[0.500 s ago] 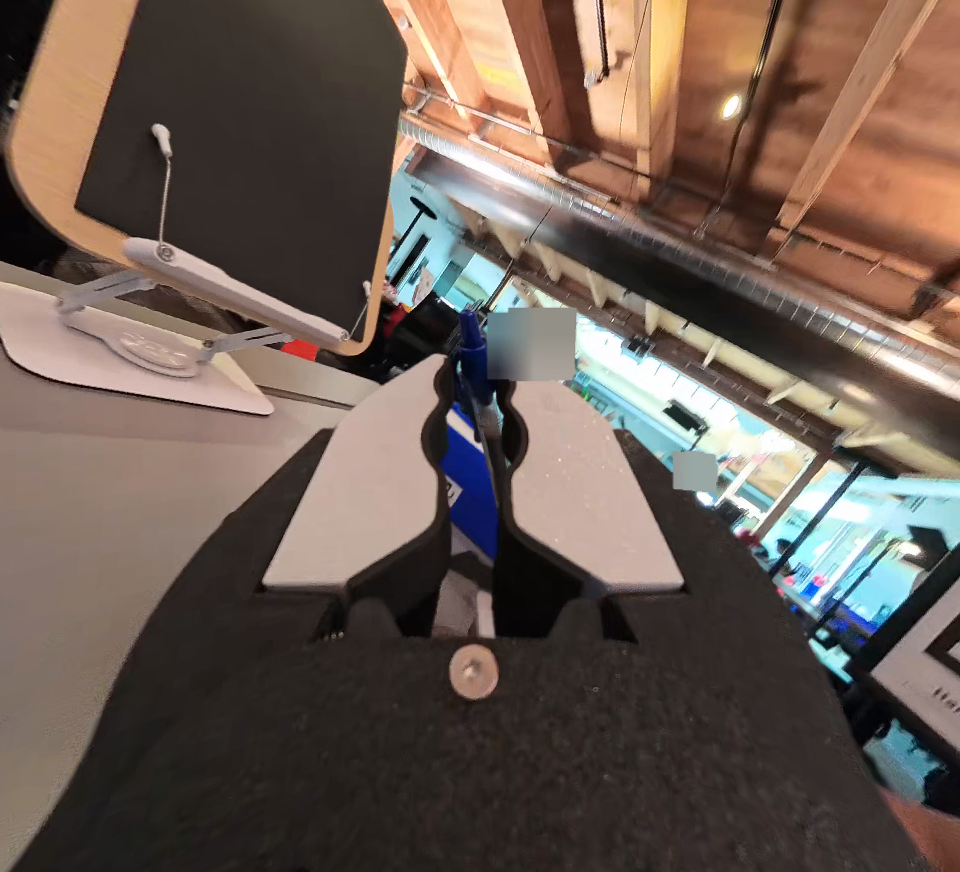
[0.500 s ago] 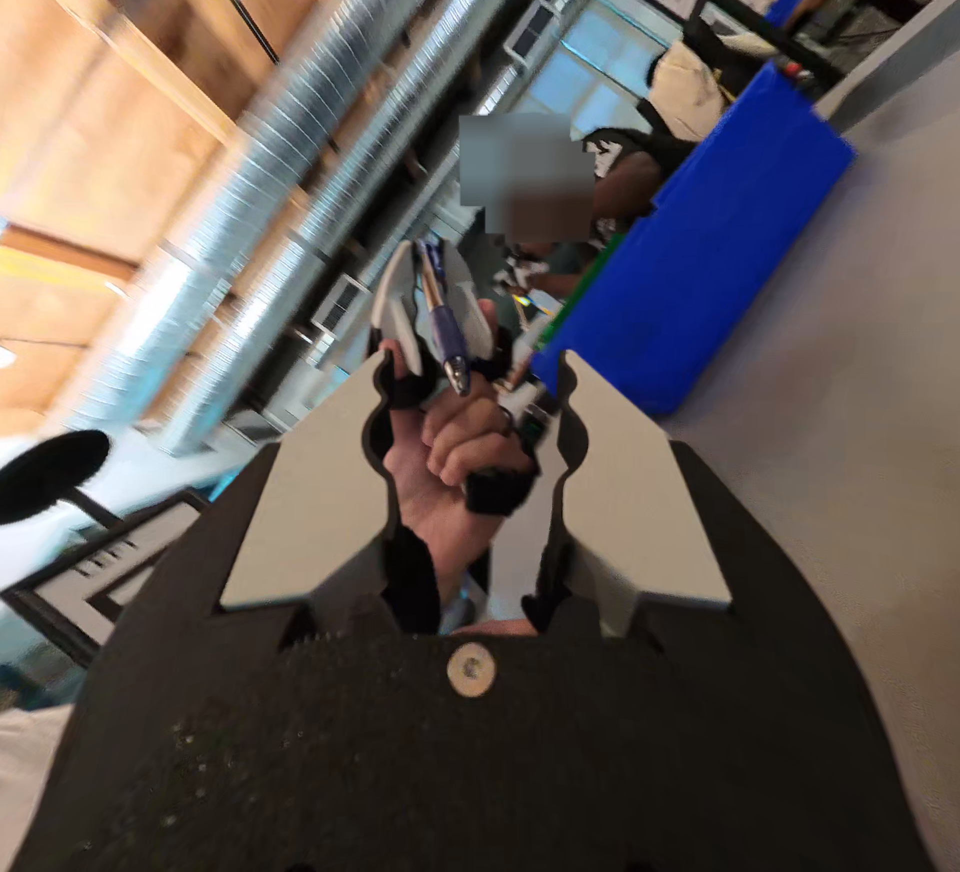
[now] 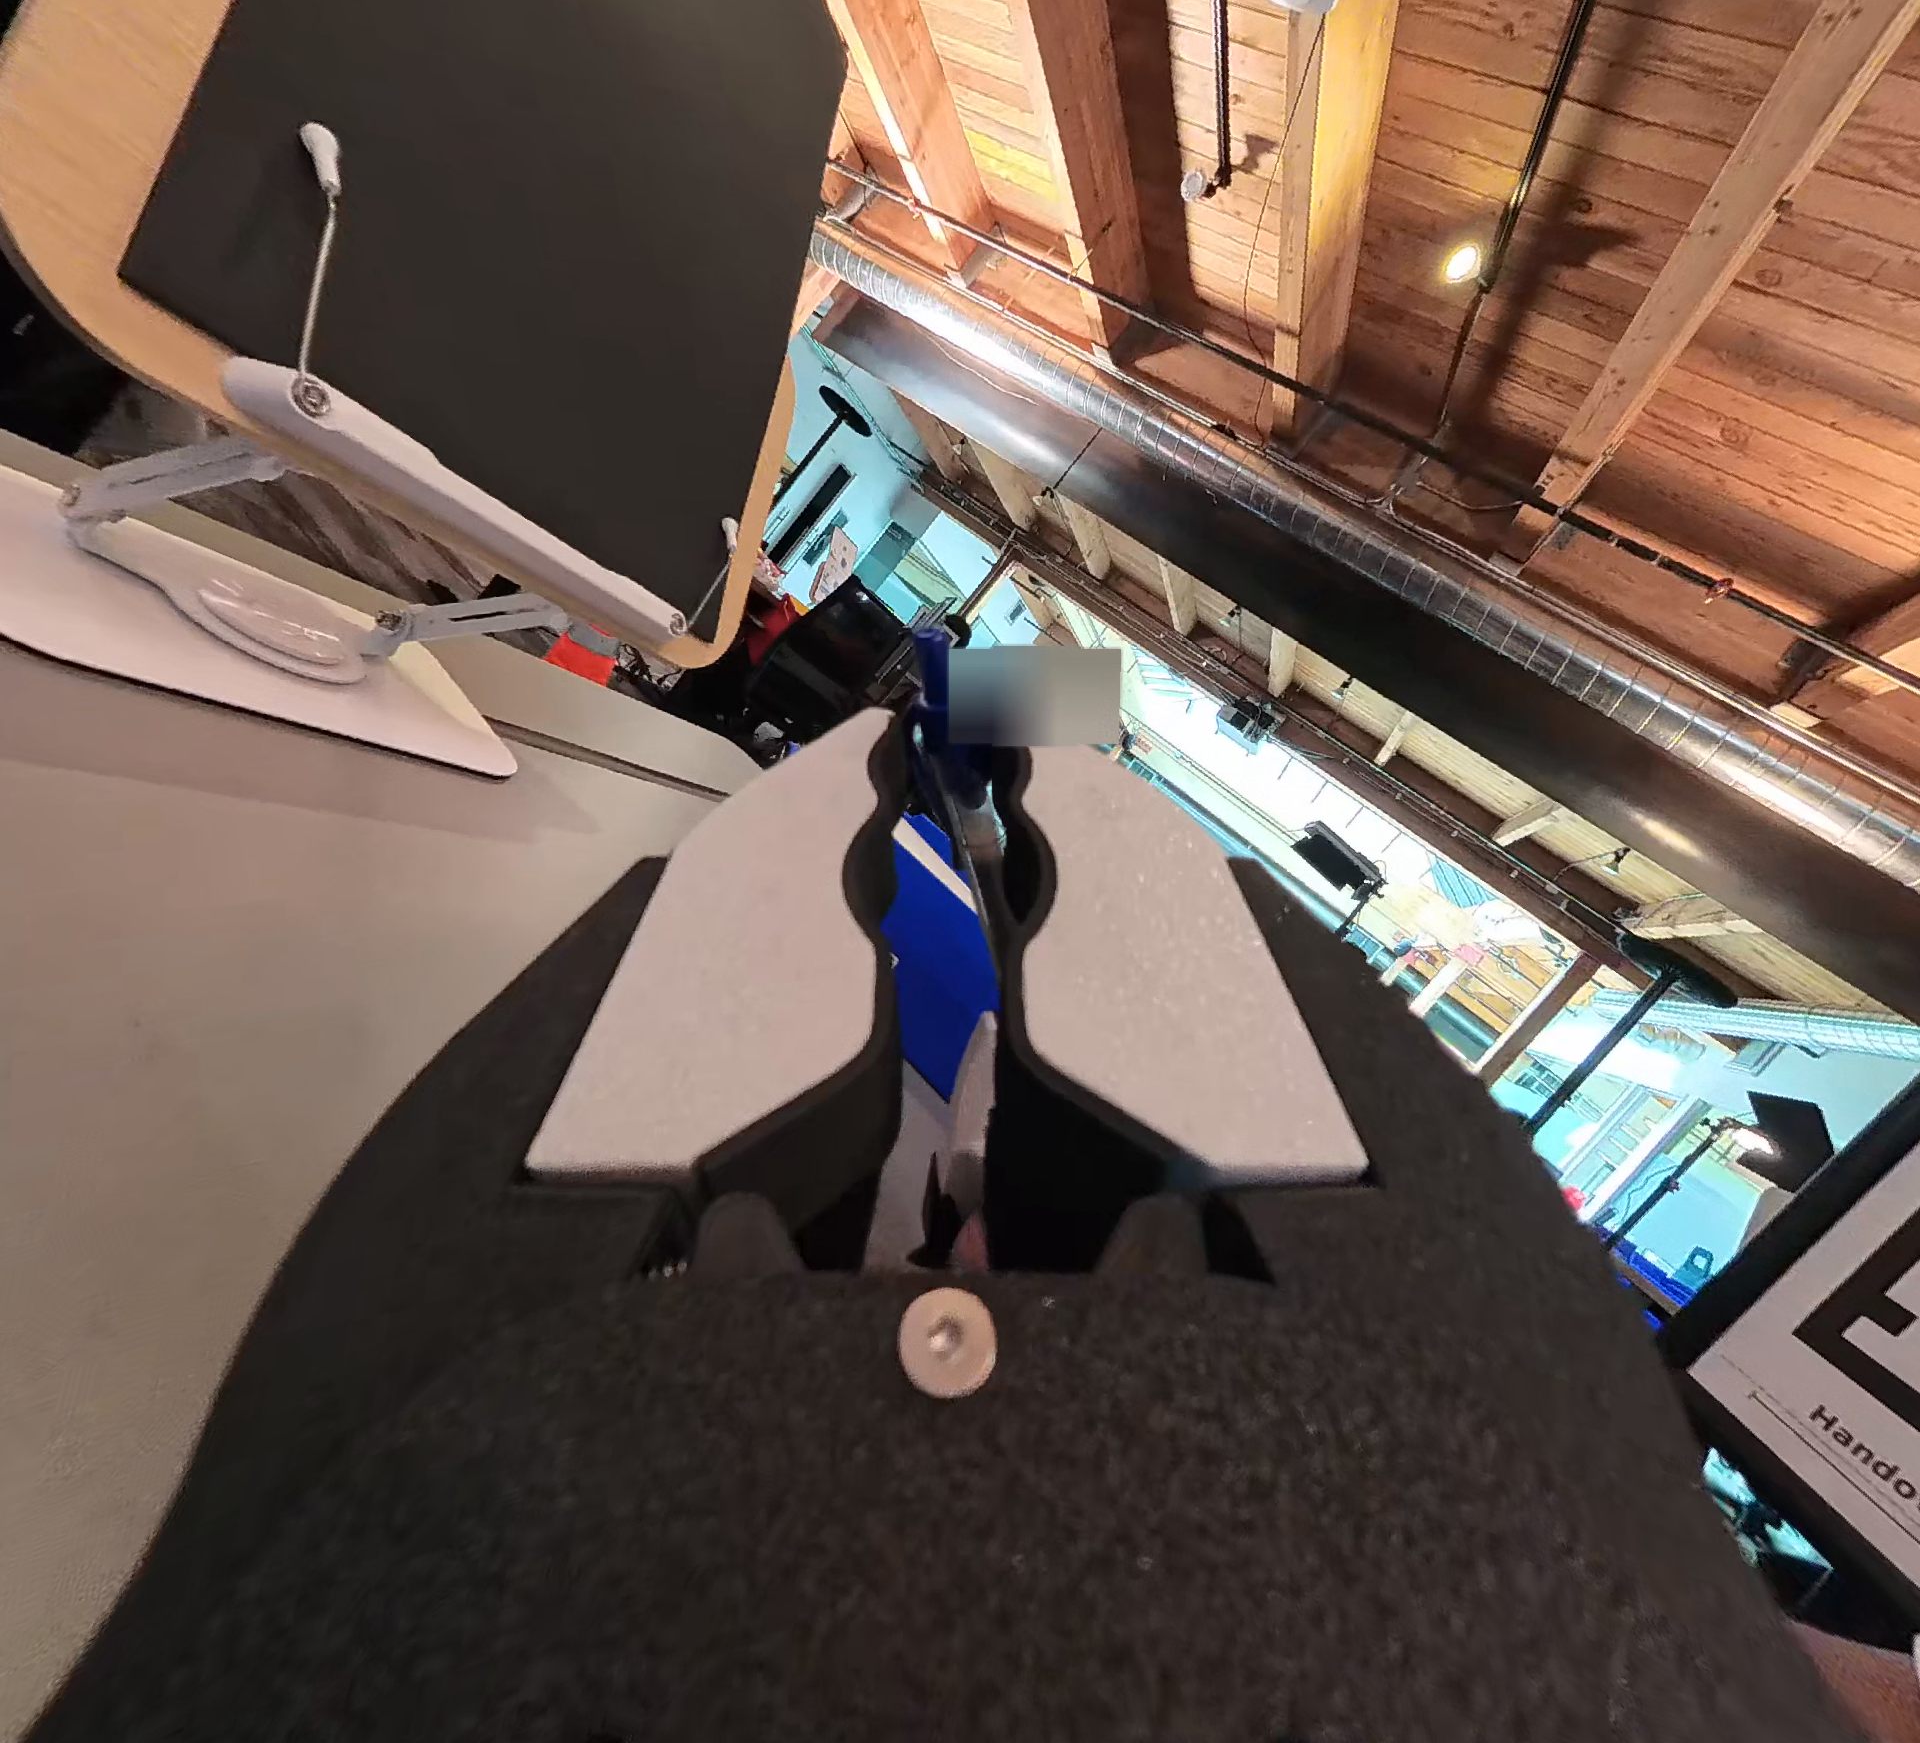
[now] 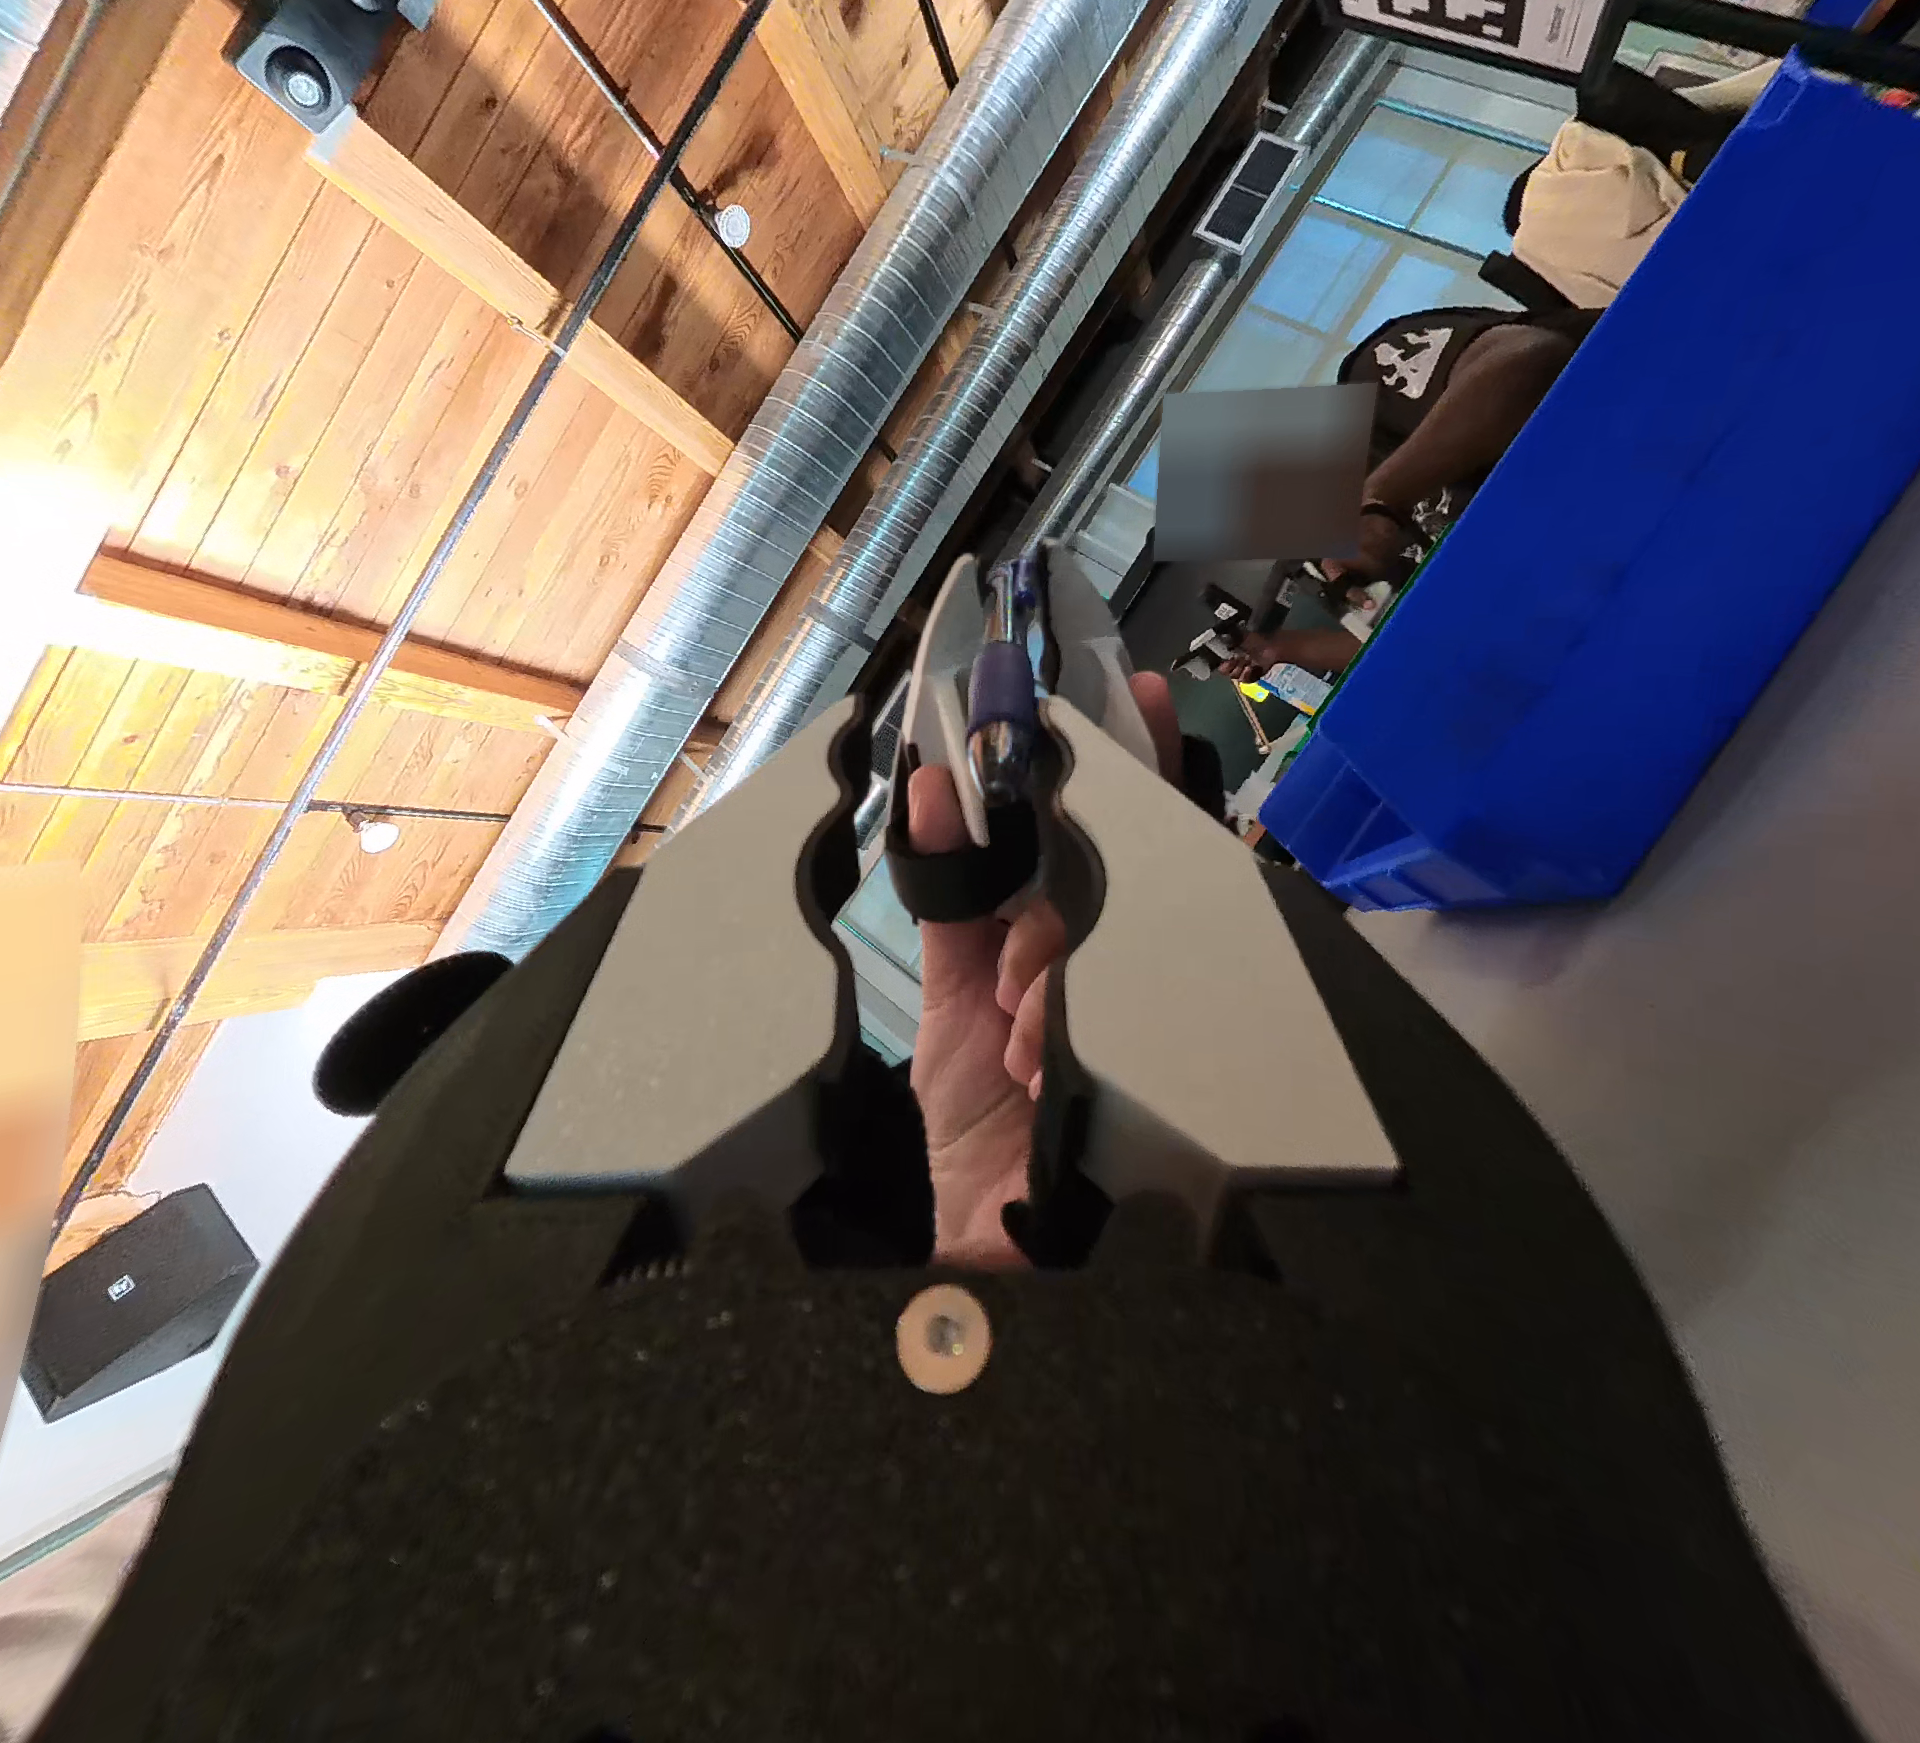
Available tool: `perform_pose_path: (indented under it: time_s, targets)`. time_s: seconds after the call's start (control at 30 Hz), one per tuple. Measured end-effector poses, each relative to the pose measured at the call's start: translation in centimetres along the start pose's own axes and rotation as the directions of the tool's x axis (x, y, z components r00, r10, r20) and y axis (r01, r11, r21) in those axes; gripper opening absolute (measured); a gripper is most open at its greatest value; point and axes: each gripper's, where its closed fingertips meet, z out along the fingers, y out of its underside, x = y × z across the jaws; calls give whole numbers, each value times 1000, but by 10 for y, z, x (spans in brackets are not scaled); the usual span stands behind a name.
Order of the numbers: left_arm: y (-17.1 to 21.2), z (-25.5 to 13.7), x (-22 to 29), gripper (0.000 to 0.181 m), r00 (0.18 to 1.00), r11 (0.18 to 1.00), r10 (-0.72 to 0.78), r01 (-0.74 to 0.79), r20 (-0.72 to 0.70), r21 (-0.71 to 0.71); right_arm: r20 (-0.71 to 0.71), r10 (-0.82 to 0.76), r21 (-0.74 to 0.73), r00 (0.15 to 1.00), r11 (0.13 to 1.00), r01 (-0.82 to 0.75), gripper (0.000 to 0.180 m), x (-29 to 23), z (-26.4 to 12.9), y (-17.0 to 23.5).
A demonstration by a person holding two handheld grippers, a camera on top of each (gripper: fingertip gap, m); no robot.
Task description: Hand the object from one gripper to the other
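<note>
between right gripper [image 4: 951, 737] fingers now, pen [image 4: 1000, 696] tip — closer, left gripper [image 3: 948, 758] clamped

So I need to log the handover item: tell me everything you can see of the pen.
The pen is a blue ballpoint with a clear barrel, a dark blue rubbery grip and a silvery cone tip. The left gripper is shut on its barrel, with the tip pointing toward the right wrist camera. That tip sits at the mouth of the open right gripper, close beside one fingertip; contact is unclear. In the left wrist view only its blue cap end pokes past the fingertips.
</note>
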Motion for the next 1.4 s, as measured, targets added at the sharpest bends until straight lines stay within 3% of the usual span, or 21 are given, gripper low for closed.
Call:
perform_pose_path:
  time_s: [0.3, 0.43, 0.6, 0.67, 0.77, 0.87, 0.93, 1.03, 1.17, 1.33, 1.4]
  targets:
    - [-1, -1, 8, 15, 999, 999, 36, -36, -32, -14, -12, 21, -53, 1000, 998, -21, 11, 3, 1, 9]
    - [0, -1, 9, 15, 998, 999, 53, -53, -32, -13, -11, 17, -53, 1000, 998, -18, 10, 4, -1, 6]
    - [5, -1, 9, 15, 993, 993, 108, -109, -43, -45, -72, -146, -133, 987, 982, 136, 10, 3, -5, -6]
    - [10, -2, 4, 25, 984, 980, 171, -174, -42, -93, -120, -261, -223, 958, 947, 230, 10, 7, -9, -14]
    - [26, -3, 1, 44, 922, 897, 377, -386, -86, -215, -149, -434, -391, 889, 851, 350, 10, 12, -20, -33]
    - [49, -10, 1, 51, 745, 660, 630, -662, -217, -356, -118, -574, -622, 810, 679, 390, 11, 23, -46, -43]
    - [54, -14, 9, 51, 676, 586, 683, -733, -277, -346, -95, -529, -648, 843, 676, 351, 10, 18, -62, -52]
    - [71, -20, 22, 50, 659, 550, 651, -752, -378, -364, -22, -309, -664, 951, 715, 217, 10, -7, -74, -53]
    - [86, -20, 28, 46, 659, 544, 617, -752, -430, -371, 42, -207, -715, 977, 677, 175, 10, -20, -80, -42]
    - [93, -20, 33, 31, 651, 540, 611, -759, -451, -365, 31, -179, -707, 983, 692, 148, 10, -15, -76, -35]
    - [94, -20, 32, 31, 655, 539, 609, -755, -446, -372, 19, -193, -737, 981, 660, 144, 10, -10, -79, -28]
